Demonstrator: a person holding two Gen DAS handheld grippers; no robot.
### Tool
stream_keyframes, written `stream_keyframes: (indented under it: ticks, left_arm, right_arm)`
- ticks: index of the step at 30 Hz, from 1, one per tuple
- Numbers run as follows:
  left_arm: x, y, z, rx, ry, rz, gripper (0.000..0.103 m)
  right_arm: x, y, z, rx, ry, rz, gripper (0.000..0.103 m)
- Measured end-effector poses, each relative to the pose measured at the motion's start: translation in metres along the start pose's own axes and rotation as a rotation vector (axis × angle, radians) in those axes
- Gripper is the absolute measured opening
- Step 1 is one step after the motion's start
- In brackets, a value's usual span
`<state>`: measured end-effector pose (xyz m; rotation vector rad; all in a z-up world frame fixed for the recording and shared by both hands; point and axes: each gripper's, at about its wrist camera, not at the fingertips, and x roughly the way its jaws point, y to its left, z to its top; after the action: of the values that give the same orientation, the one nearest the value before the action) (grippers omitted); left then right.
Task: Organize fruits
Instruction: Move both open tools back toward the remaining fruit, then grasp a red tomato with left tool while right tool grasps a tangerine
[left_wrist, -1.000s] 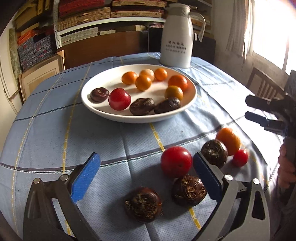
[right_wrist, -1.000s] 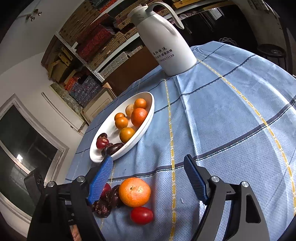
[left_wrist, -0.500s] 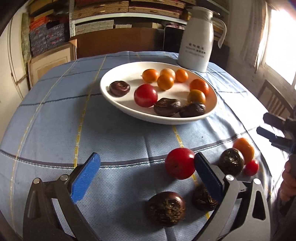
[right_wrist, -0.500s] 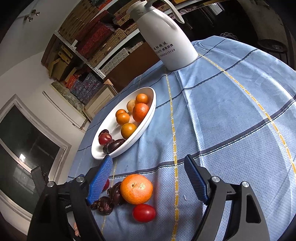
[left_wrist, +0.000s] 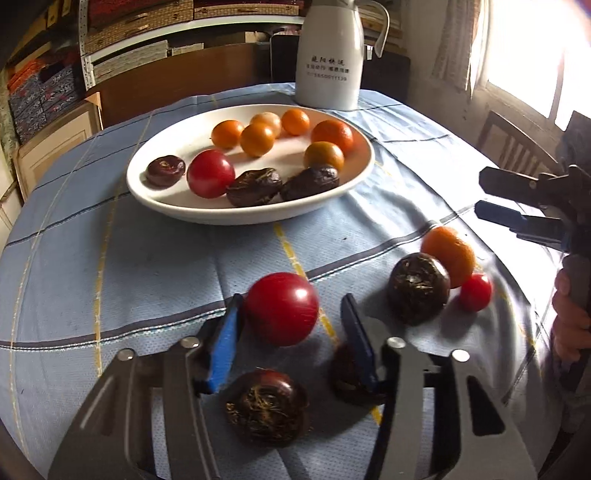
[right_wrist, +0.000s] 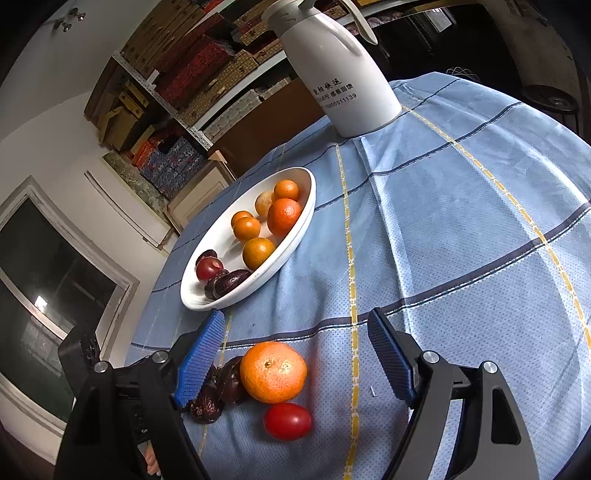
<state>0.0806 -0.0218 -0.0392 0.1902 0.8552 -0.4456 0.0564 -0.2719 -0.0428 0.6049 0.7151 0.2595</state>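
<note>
Fruits lie in two groups on the blue checked cloth of the bench (left_wrist: 147, 266). A white bowl (left_wrist: 192, 214) holds several oranges, one red tomato, and three dark brown fruits. Nearer the cameras, loose on the cloth, sit a big red tomato (left_wrist: 281, 308), three dark brown fruits, an orange (right_wrist: 273, 371) and a small red tomato (right_wrist: 287, 421). The left gripper (left_wrist: 291, 332) has its blue fingers (left_wrist: 221, 347) part-way closed around the big red tomato; the left pad looks to be touching it, the right pad stands just beside it with a small gap. The right gripper (right_wrist: 295, 354) hangs over the orange with its fingers wide apart and gripping nothing. A white thermos jug (right_wrist: 340, 74) stands beyond the bowl.
</note>
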Motion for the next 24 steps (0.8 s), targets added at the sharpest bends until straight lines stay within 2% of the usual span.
stream_keyframes:
  ticks: [2, 4, 7, 13, 18, 20, 24]
  left_arm:
    - [0.001, 0.0, -0.001, -0.001, 0.005, -0.014, 0.042]
    - [0.001, 0.0, -0.001, -0.006, 0.01, -0.032, 0.039]
    - [0.0, 0.003, -0.001, -0.019, 0.008, -0.016, 0.039]
    - [0.0, 0.023, -0.001, -0.092, 0.007, 0.012, 0.038]
    - [0.0, 0.021, -0.002, -0.079, 0.008, 0.025, 0.039]
    - [0.001, 0.022, -0.002, -0.083, 0.015, 0.029, 0.039]
    - [0.005, 0.021, -0.002, -0.075, 0.027, 0.03, 0.039]
  right_arm:
    - [0.001, 0.002, -0.001, -0.01, 0.007, -0.002, 0.08]
    - [0.003, 0.005, -0.002, -0.023, 0.02, -0.002, 0.08]
    - [0.006, 0.009, -0.004, -0.046, 0.041, -0.003, 0.079]
    - [0.013, 0.013, -0.013, -0.078, 0.111, 0.017, 0.067]
    - [0.022, 0.02, -0.021, -0.116, 0.162, -0.001, 0.057]
    - [0.027, 0.022, -0.023, -0.127, 0.191, 0.006, 0.049]
    - [0.032, 0.033, -0.03, -0.189, 0.207, -0.006, 0.048]
